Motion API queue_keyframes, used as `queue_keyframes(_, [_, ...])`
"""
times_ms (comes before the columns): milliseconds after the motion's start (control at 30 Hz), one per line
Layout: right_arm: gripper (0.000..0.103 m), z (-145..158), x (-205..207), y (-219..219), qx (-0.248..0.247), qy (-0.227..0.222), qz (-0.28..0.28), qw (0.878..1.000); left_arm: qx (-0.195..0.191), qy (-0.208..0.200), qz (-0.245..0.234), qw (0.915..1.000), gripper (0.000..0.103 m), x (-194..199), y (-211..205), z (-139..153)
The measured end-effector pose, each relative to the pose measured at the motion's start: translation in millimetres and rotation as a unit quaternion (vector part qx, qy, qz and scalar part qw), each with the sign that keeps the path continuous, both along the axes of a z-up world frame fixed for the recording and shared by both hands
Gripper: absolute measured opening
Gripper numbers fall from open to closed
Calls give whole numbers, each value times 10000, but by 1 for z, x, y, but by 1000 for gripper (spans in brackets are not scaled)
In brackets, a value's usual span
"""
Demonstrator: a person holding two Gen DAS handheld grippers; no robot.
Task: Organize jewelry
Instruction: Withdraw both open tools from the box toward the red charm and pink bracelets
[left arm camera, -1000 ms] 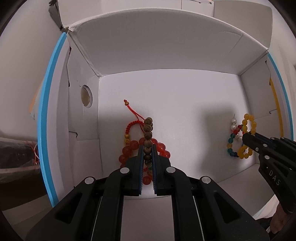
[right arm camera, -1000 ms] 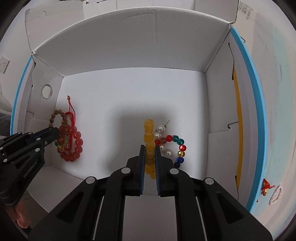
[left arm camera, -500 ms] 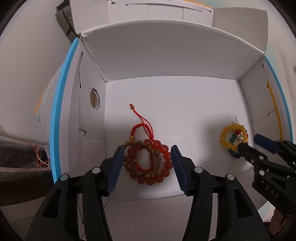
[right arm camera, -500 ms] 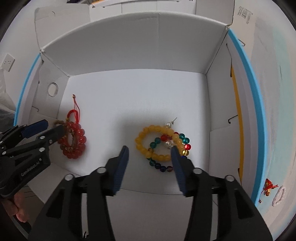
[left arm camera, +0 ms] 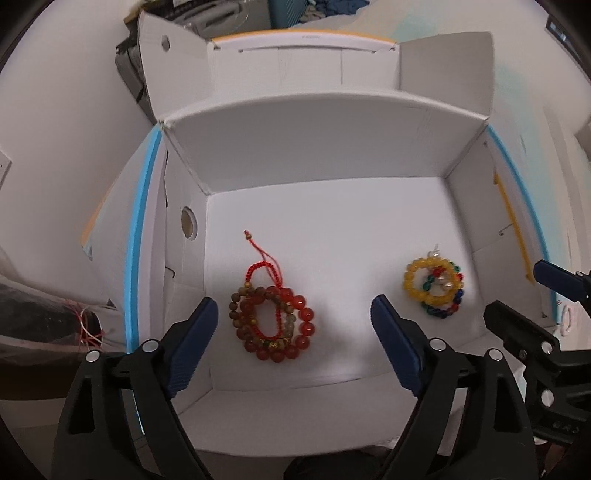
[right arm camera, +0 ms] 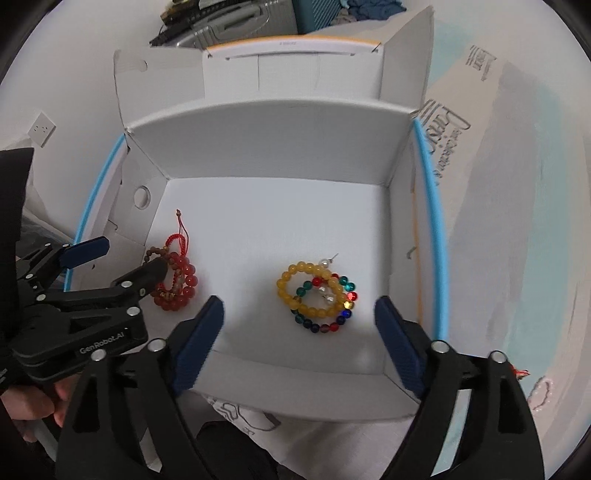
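An open white cardboard box [left arm camera: 325,147] holds two heaps of jewelry on its floor. On the left lie red bead bracelets with a brown wooden bead bracelet and a red cord [left arm camera: 273,317], also in the right wrist view [right arm camera: 173,280]. On the right lie a yellow bead bracelet, a multicoloured bead bracelet and pearl earrings [left arm camera: 436,288], also in the right wrist view [right arm camera: 317,295]. My left gripper [left arm camera: 295,325] is open and empty above the red heap. My right gripper [right arm camera: 299,321] is open and empty above the yellow heap.
The box has raised flaps at the back [right arm camera: 295,70] and blue-edged side flaps [left arm camera: 140,240]. A small red charm and a pale bracelet [right arm camera: 539,391] lie outside the box on the right. Cluttered items stand behind the box [right arm camera: 229,22].
Both grippers let go of their bracelets, opened wide and pulled back up and away from the box floor. The brown bracelet now lies on the red heap, the yellow one on the coloured heap.
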State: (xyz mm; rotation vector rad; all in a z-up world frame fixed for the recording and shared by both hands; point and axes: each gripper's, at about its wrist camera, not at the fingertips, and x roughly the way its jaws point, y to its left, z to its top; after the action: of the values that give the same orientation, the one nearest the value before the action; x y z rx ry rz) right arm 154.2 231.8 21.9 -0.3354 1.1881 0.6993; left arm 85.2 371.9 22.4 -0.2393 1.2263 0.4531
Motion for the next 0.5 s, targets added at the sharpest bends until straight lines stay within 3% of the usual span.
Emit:
queue_keyframes(133, [83,16,-4,-18,37,-141,-62,9999,93,-137,-71,9998,95,3,-15,14])
queue_keyframes(333, [91,37,-4,-51,183,-298,-280,9990,174,-304,-211,9992,97,6,-44,34])
queue_keyframes(500, [93,51,-2,-84,274,-400,-468,9977,222,-364,-379,9984,97,14,-74,43])
